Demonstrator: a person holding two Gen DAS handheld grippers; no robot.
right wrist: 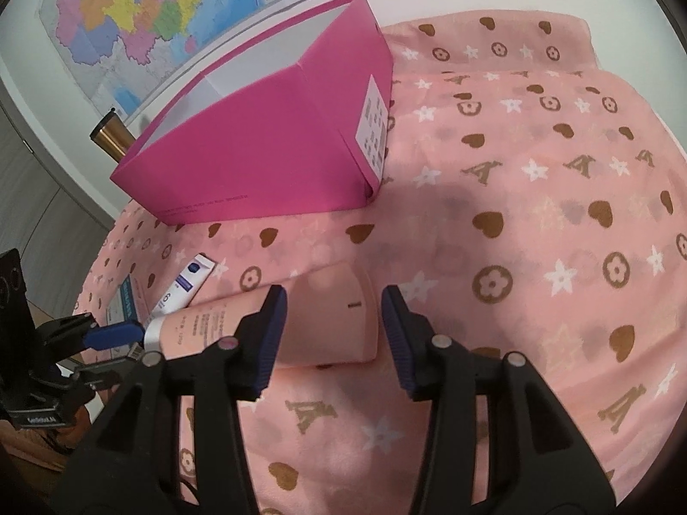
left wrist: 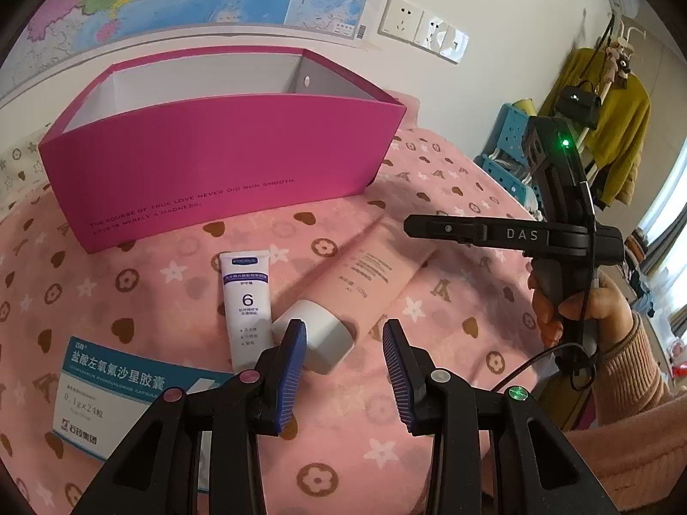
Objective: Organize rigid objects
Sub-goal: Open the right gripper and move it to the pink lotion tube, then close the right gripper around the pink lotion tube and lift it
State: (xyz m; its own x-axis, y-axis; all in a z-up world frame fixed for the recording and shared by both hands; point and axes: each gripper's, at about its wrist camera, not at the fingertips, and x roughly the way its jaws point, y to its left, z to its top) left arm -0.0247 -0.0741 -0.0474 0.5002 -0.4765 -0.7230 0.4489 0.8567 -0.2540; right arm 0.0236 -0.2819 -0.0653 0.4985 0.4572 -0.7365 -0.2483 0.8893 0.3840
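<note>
Nearest my left gripper (left wrist: pixel 344 343), fingers spread and holding nothing, the pink tube (left wrist: pixel 343 300) lies on the blanket (left wrist: pixel 429 429) beside the white tube (left wrist: pixel 247 300) before the magenta box (left wrist: pixel 214 163), my right gripper (right wrist: pixel 330 334) likewise open, seemingly just above its flat end.

Left claw (left wrist: pixel 344 369) open, blue pads (left wrist: pixel 293 369) spread wide, pointing forward and down, nothing between them. Right claw (right wrist: pixel 330 334) also open, pads (right wrist: pixel 397 339) apart, empty. Right hand (left wrist: pixel 579 304) wraps the pistol handle, pink knit sleeve at the wrist, claw held level.
</note>
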